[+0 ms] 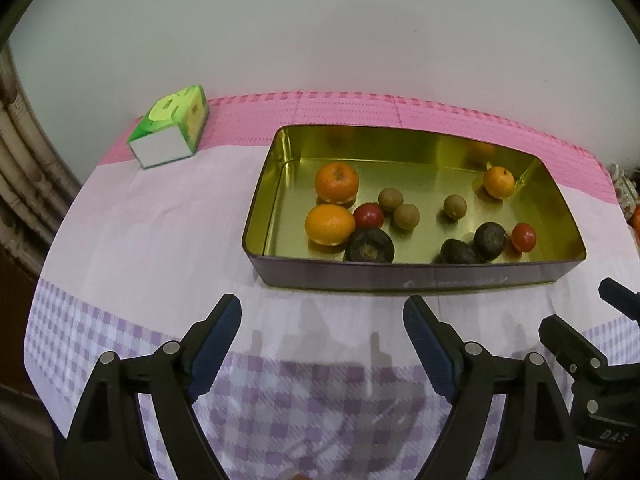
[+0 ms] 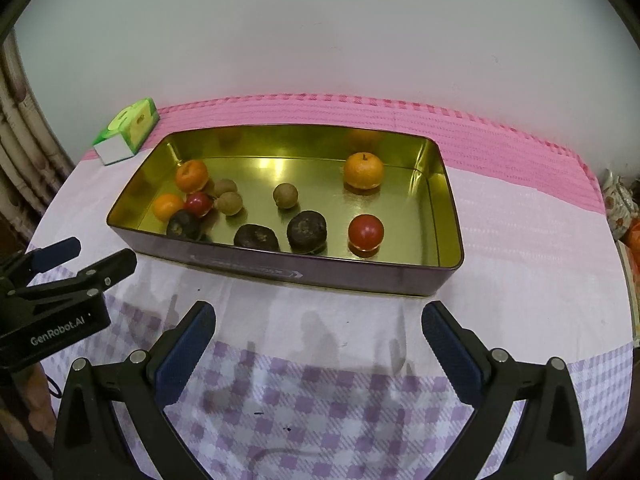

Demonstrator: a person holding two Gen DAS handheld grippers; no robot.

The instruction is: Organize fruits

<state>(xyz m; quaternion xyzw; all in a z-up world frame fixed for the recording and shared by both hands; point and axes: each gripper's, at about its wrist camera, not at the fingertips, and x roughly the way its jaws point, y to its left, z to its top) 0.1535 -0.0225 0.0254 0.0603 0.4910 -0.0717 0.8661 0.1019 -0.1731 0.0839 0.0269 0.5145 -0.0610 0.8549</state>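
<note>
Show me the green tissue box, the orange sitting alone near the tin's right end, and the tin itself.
green tissue box [image 1: 170, 134]: left wrist view, its top face.
lone orange [image 2: 363, 170]: right wrist view, middle of its peel.
tin [image 2: 320, 274]: right wrist view, near outer wall.

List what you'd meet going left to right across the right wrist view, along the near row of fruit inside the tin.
Dark wrinkled fruit → second dark fruit → third dark fruit → red fruit, all inside the gold-lined tin.
</note>
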